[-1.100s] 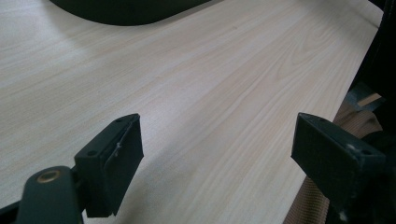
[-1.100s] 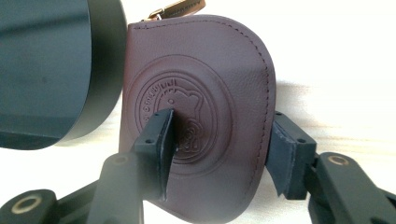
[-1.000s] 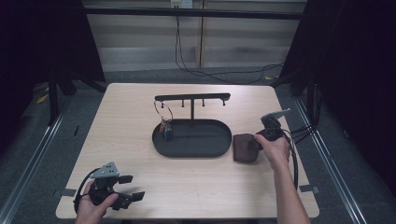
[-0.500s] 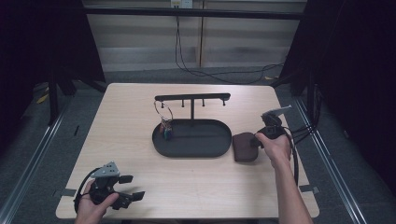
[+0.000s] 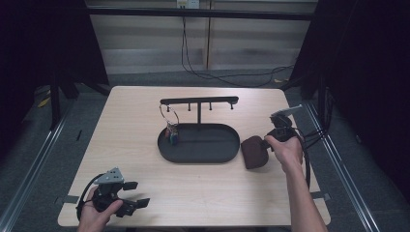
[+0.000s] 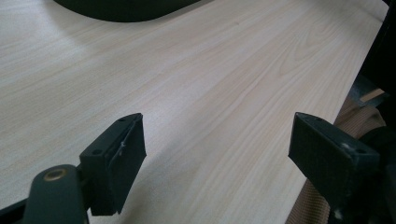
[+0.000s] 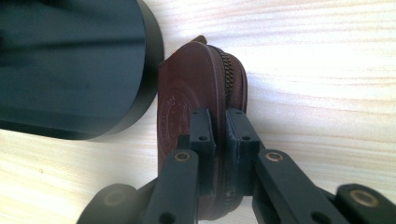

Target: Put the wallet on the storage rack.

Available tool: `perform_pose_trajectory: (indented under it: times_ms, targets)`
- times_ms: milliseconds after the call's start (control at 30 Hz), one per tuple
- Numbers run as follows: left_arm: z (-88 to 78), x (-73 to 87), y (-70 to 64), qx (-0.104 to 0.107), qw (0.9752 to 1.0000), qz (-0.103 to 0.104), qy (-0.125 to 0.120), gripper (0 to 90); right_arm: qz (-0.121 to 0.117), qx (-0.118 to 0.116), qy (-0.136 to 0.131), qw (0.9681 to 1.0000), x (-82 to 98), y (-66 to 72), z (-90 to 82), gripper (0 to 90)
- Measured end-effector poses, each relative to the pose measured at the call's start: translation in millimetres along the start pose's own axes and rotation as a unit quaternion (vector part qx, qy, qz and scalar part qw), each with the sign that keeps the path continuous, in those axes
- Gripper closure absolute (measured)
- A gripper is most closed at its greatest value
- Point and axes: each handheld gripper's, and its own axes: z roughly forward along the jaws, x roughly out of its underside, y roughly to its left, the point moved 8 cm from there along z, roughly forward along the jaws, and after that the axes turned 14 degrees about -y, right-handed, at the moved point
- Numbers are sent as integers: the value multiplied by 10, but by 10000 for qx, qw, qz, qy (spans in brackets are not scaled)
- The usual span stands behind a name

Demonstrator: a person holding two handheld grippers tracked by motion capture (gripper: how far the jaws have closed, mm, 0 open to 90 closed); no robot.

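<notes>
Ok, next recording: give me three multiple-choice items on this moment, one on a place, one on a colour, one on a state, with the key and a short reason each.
1. Where is the zipped pouch relative to the oval tray?
A. Inside the tray
B. Just off the tray's right end in the high view
C. At the table's near left corner

2. What colour is the pouch?
A. Dark brown
B. Bright yellow
C. White

3. How do the right gripper's jaws stand?
A. Wide open above the tray
B. Closed on the pouch's zipper edge
C. Closed on the keyring

Key: 1 B, the pouch sits beside the tray's right rim on the table. 2 A, it shows reddish dark brown in the right gripper view. 3 B, both jaws press the pouch's zipped edge, having just been closing on it.
</notes>
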Motion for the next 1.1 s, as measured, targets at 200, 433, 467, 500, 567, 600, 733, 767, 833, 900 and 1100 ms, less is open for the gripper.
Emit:
perform_pose_trajectory:
  times_ms: [200,433,467,500,567,600,733,767,833,900,1100]
  targets:
    - [8,4,-10,14,10000,-27,23,186,-169,154,78,9997,-5,10,-31,828]
    - [3,11,21,-34,10000,-44,48,186,-381,362,247,9983,-25,61,-96,834]
    - [-1,7,23,-35,10000,-56,29,186,-400,397,247,9981,-31,64,-104,835]
    - [-1,7,23,-35,10000,-56,29,186,-402,458,232,9979,-44,73,-116,835]
    - [-13,-8,9,41,10000,-9,-41,186,-442,463,232,9977,-51,81,-124,835]
    - [-21,-14,-6,53,10000,63,-56,186,-624,569,238,9961,-67,109,-153,834]
    - [-20,-10,-8,53,10000,68,-49,186,-760,659,294,9945,-84,161,-197,834]
    - [-18,-10,-5,44,10000,62,-49,186,-780,674,290,9943,-94,173,-210,834]
    - [-22,-12,-4,62,10000,48,-47,186,-883,780,333,9925,-126,220,-252,834]
    - [-23,-13,-7,65,10000,32,-56,186,-898,817,338,9920,-133,231,-259,834]
    - [-29,-20,-9,81,9999,61,-65,186,-1001,946,426,9895,-143,285,-309,833]
